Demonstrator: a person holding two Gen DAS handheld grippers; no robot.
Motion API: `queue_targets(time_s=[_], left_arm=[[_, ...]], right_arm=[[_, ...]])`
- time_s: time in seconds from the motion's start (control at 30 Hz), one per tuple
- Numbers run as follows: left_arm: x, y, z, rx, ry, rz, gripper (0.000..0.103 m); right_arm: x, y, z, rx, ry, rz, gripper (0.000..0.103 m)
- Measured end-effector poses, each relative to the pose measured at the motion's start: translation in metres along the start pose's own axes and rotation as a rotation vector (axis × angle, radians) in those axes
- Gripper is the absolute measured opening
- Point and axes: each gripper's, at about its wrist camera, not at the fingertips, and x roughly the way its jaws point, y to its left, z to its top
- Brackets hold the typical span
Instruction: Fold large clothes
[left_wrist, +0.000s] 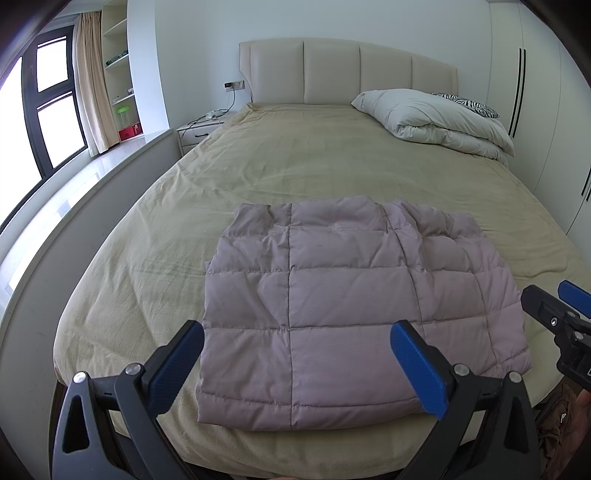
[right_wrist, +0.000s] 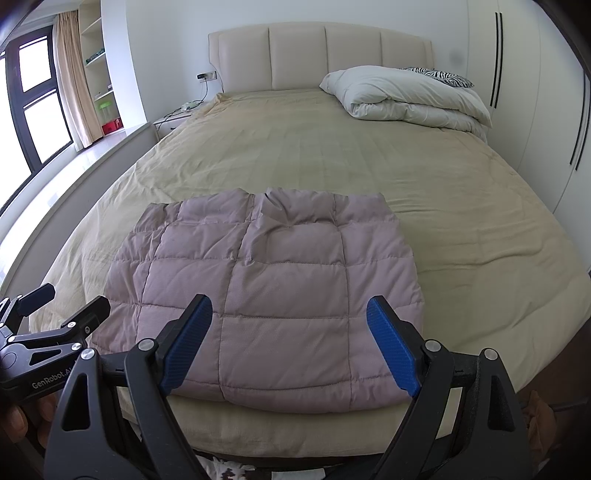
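Observation:
A mauve quilted puffer jacket (left_wrist: 343, 306) lies folded into a rough rectangle near the foot of the bed; it also shows in the right wrist view (right_wrist: 273, 291). My left gripper (left_wrist: 297, 332) is open and empty, held above the jacket's near edge. My right gripper (right_wrist: 290, 308) is open and empty, also above the near edge. The right gripper shows at the right edge of the left wrist view (left_wrist: 554, 299). The left gripper shows at the lower left of the right wrist view (right_wrist: 62, 302).
The bed (left_wrist: 295, 158) has a beige cover and a cream headboard (left_wrist: 343, 70). A folded white duvet (left_wrist: 443, 118) and a zebra pillow (left_wrist: 469, 101) lie at the far right. A nightstand (left_wrist: 203, 127), shelves and a window stand left. A wardrobe (left_wrist: 535, 92) stands right.

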Motion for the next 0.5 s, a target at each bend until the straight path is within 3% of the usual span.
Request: queue_targets(time_s=[0.5], left_arm=[[0.0,-0.0006,0.0,0.003,0.001,0.002,0.103]], right_arm=[[0.0004,0.0005,-0.0014,0.002,0.001,-0.001,0.086]])
